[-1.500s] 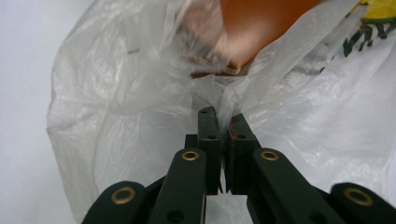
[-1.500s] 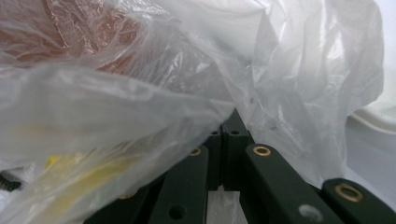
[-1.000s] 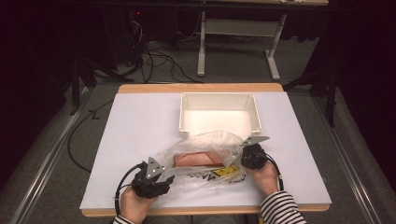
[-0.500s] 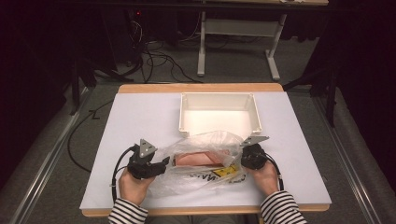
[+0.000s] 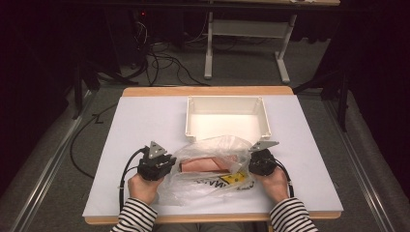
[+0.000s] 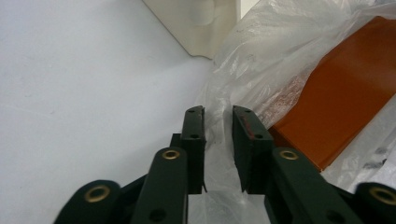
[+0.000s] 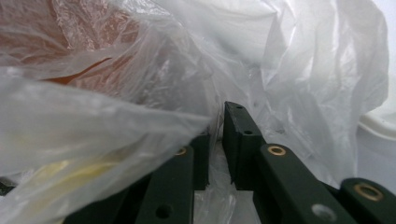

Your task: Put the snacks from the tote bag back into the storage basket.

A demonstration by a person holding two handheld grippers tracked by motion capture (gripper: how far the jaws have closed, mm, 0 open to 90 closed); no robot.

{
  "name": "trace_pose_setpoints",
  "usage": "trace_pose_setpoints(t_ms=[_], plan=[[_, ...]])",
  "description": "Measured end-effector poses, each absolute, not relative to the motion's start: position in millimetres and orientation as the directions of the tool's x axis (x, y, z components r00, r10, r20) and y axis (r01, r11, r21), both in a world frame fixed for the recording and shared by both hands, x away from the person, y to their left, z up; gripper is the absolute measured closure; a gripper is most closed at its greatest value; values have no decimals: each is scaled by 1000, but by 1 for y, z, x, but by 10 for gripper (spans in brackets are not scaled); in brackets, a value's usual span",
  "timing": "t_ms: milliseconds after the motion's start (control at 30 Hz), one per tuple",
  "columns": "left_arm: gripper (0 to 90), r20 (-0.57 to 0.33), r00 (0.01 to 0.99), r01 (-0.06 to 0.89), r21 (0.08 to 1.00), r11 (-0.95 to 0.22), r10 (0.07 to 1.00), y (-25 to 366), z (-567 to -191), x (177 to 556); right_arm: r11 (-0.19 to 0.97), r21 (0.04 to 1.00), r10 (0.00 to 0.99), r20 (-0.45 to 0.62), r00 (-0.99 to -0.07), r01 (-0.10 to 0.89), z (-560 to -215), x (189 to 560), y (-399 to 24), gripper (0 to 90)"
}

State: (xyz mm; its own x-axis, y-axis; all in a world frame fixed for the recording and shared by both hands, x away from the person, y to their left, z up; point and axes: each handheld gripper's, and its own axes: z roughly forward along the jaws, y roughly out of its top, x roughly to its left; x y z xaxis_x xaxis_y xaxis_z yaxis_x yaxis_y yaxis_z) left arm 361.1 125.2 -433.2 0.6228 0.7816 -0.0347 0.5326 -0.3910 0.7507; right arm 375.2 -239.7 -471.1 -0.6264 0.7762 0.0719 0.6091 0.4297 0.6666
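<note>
Near the table's front edge, clear plastic bag [image 5: 212, 166] with an orange block [image 6: 348, 93] inside; left gripper [image 6: 218, 122] just closing onto film, not yet clamped; right gripper [image 7: 215, 122] just loosening, film between its jaws; both hands low, flanking it.

Looks like a lab or test room to me, not anyone's home. The white surface [image 5: 145, 125] sits in a dark room with grey carpet floor [image 5: 53, 145], loose cables [image 5: 159, 63] trailing behind it (a proper tangle), and the metal legs of another desk [image 5: 246, 43] further back.
</note>
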Motion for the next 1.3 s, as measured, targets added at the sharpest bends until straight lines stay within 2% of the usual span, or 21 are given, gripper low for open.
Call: trace_pose_setpoints(t_ms=[300,600,1033,1300], plan=[[871,-53,634,541,743,-394,772,128,-435,365,410,689,792,57,-608,598,-462,371,-240,636],[887,-82,628,549,751,-367,774,129,-434,368,374,734,798,57,-600,567,-444,363,-248,514],[889,-93,626,550,757,-354,774,129,-432,368,322,821,779,53,-625,471,-401,350,-248,547],[890,-83,638,533,765,-362,765,123,-426,370,402,791,719,38,-694,460,-396,354,-221,505]])
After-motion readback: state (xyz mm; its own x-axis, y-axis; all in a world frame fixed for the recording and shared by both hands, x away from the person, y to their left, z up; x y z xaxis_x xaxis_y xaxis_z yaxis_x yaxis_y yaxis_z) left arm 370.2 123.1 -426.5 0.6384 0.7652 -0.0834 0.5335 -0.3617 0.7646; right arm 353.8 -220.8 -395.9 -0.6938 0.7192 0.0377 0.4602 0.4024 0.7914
